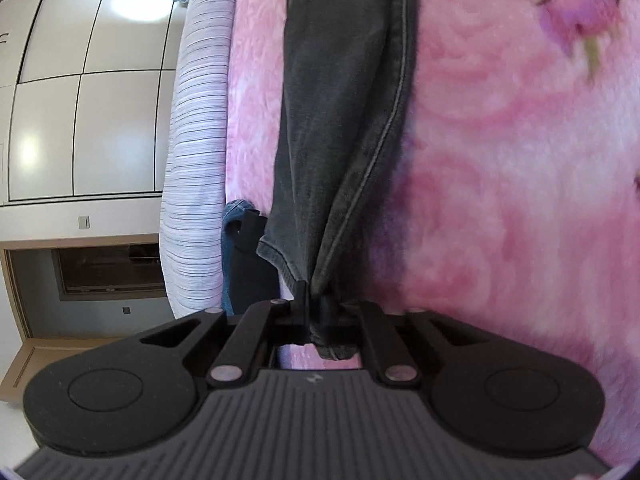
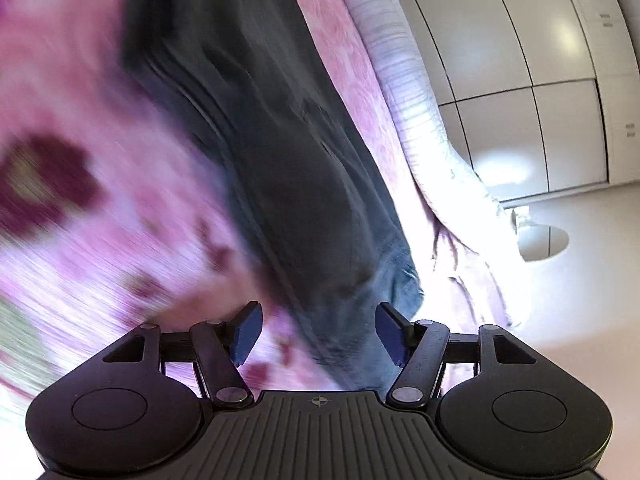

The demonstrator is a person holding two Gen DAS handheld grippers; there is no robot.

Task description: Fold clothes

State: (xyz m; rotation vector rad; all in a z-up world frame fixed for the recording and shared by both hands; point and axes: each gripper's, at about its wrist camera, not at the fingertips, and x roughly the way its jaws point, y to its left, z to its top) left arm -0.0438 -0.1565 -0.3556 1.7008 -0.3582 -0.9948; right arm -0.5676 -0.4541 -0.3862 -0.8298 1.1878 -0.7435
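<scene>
Left wrist view: left gripper (image 1: 310, 304) pinches hem of dark grey denim trousers (image 1: 340, 120); right gripper (image 2: 318, 330) open, holding nothing; fold barely begun.

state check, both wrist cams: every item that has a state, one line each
left tongs: shut, pinching the hem of the dark jeans
right tongs: open, nothing gripped, over the jeans' other end
dark jeans: stretched out lengthwise on the pink blanket, not folded across yet
cupboard doors: closed
</scene>
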